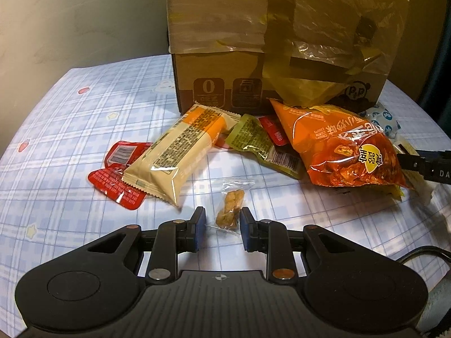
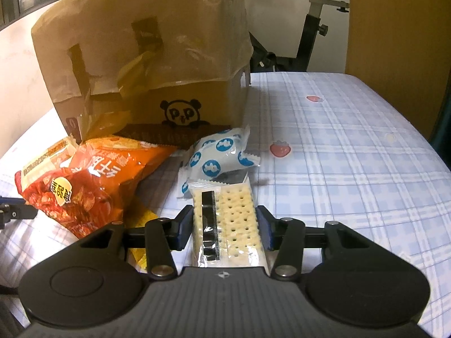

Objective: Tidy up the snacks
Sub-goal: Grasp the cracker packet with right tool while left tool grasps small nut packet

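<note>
Snacks, sorting barely begun: all lie loose on the checked worktop [image 2: 352, 146] before the cardboard box [image 1: 225, 84].
- Right gripper [image 2: 225, 225]: clamped on the cracker pack [image 2: 231, 219].
- Left gripper [image 1: 222, 225]: released, straddling a small clear-wrapped snack [image 1: 229, 208].
- Unsorted: orange chip bag [image 1: 338, 146], cream bar [image 1: 180, 152].

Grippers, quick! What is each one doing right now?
Left gripper: around the small clear snack packet, but whether it grips it cannot be told.
Right gripper: closed on the cracker pack.
</note>
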`<state>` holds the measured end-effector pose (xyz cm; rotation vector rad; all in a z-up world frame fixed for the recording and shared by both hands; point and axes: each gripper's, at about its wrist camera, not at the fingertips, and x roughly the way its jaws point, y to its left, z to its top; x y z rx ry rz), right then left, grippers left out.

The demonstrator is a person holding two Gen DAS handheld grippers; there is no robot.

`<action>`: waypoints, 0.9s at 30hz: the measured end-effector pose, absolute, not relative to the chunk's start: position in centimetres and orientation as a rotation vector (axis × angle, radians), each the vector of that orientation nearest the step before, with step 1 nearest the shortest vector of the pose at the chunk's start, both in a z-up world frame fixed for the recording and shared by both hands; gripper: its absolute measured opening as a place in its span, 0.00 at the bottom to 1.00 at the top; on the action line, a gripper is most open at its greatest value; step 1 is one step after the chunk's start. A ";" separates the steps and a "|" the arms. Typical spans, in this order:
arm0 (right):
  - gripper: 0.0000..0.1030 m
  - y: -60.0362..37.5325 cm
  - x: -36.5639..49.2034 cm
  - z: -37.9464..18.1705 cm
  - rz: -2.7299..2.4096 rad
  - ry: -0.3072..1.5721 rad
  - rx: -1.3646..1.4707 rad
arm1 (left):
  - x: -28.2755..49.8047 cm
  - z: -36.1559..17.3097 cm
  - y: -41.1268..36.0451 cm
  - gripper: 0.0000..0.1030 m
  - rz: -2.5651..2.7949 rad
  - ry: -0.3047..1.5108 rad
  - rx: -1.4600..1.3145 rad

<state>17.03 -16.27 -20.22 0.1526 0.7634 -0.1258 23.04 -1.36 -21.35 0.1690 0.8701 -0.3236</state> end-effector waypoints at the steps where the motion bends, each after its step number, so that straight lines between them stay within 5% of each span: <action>1: 0.49 -16.2 17.0 -20.3 -0.127 0.762 0.147 | 23.1 -21.3 -1.4 0.27 -0.325 0.871 0.170; 15: 0.51 -15.1 16.3 -21.0 -0.137 0.712 0.067 | 22.8 -21.4 -1.2 0.28 -0.322 0.863 0.147; 20: 0.51 -15.1 16.3 -21.1 -0.137 0.709 0.064 | 23.0 -21.0 -0.9 0.41 -0.322 0.859 0.116; 27: 0.51 -15.0 16.3 -21.1 -0.137 0.708 0.064 | 23.5 -20.9 -1.6 0.40 -0.349 0.857 0.144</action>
